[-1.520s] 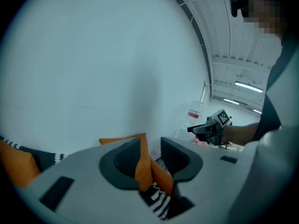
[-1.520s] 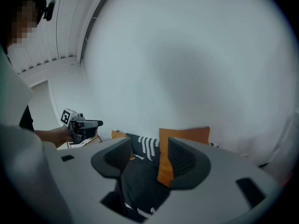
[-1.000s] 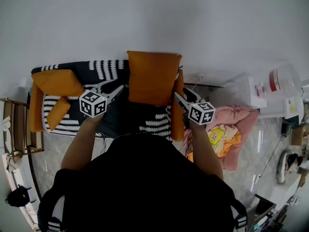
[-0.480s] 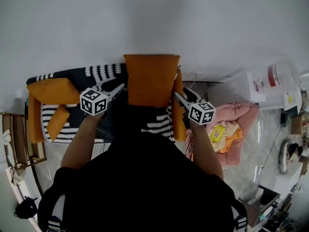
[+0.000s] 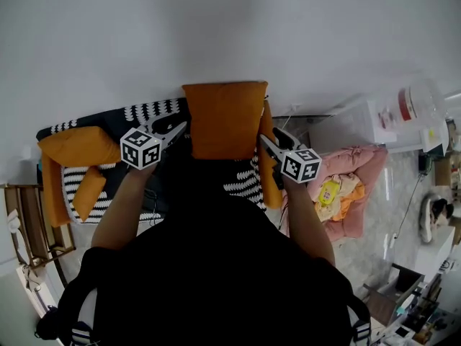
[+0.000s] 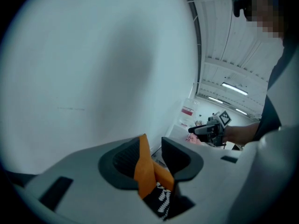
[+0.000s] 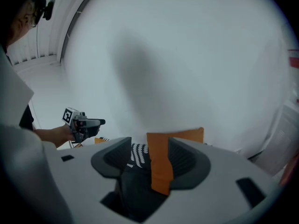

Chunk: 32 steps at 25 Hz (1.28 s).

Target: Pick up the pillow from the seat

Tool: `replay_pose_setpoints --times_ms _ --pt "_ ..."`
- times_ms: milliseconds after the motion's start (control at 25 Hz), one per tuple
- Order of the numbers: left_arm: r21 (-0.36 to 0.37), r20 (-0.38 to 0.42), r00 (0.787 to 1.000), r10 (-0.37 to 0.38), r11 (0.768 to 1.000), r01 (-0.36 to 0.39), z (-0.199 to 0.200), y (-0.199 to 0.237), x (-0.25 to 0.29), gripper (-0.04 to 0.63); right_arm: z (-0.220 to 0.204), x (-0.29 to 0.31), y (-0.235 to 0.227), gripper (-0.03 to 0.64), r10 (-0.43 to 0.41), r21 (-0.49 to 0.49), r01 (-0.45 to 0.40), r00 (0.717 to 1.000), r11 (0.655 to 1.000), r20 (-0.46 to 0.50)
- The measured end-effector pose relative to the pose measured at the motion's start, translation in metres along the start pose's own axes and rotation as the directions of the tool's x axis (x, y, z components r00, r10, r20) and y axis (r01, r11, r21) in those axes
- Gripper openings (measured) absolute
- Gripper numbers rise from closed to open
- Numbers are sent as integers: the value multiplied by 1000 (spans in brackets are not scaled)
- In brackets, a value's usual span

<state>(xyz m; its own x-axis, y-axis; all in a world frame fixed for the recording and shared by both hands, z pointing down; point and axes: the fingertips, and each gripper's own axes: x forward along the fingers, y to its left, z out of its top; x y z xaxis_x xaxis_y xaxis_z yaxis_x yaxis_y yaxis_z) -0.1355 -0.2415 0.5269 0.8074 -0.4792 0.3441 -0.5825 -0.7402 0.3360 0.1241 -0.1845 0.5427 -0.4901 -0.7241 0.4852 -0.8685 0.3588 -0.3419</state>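
Note:
An orange pillow (image 5: 223, 117) hangs upright in front of the white wall, lifted off the black-and-white patterned seat (image 5: 238, 182) below it. My left gripper (image 5: 178, 130) is shut on the pillow's left edge. In the left gripper view an orange corner (image 6: 144, 169) is pinched between the pads. My right gripper (image 5: 265, 141) grips the right edge. Its jaws stand wide around the thick orange side (image 7: 161, 164). Each gripper shows in the other's view, the right gripper (image 6: 208, 129) and the left gripper (image 7: 96, 122).
Two more orange cushions (image 5: 79, 143) (image 5: 90, 192) lie at the sofa's left end. A wooden rack (image 5: 25, 222) stands left of the sofa. Pink bedding (image 5: 346, 193) and a white cabinet (image 5: 367, 125) are on the right. The wall is close behind the pillow.
The pillow has risen a little higher above the seat with both grippers still on its edges. The sofa sits lower in the head view.

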Motion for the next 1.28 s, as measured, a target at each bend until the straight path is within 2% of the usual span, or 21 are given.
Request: replay_pose_setpoints --times_ms 600,880,1280 --pt "-31 -5 998 -63 998 63 1 24 8 153 2 16 5 249 -58 11 58 998 998 -22" --pt "-30 17 999 -39 999 39 8 40 1 155 5 24 5 249 -85 3 85 996 996 -7" --pt "-34 10 1000 -24 999 24 5 30 5 156 2 17 -11 249 -87 29 87 996 996 8"
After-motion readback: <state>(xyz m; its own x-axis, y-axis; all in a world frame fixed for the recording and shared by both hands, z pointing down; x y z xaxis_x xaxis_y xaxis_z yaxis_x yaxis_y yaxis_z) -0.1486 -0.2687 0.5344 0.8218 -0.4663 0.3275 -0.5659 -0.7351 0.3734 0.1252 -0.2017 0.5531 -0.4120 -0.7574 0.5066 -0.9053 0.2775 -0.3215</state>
